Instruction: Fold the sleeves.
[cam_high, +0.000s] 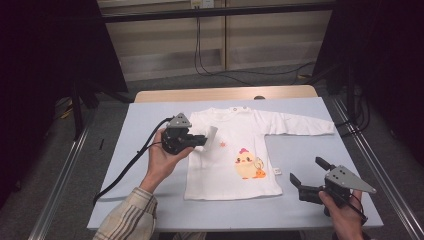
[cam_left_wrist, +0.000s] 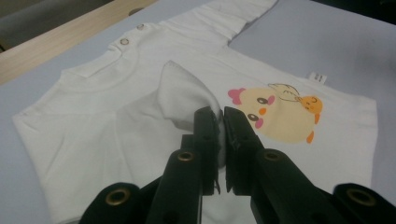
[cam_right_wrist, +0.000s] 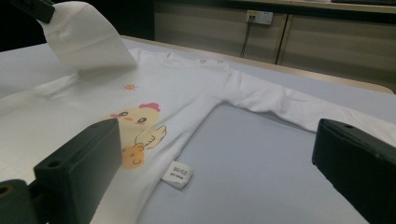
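Black jaws of the left gripper (cam_left_wrist: 219, 135) were seen nearly closed, with the cuff of the shirt's left sleeve (cam_left_wrist: 187, 95) pinched between them. That sleeve had been lifted and drawn inward, so it lay folded over the chest of the white shirt (cam_high: 235, 150), which was spread flat on the pale blue table (cam_high: 140, 200) with its neck toward the far edge and its hem toward the person. Its long axis, collar to hem, ran away from the camera in the high view. The other sleeve (cam_high: 300, 124) was stretched straight out to the right, still unfolded. The right gripper (cam_high: 305, 181) was held with its jaws wide apart and nothing between them, just off the shirt's lower right corner by the side label (cam_right_wrist: 177, 175). The outstretched sleeve lay beyond it, farther up the table, and was judged nearer to the right hand than to the left.
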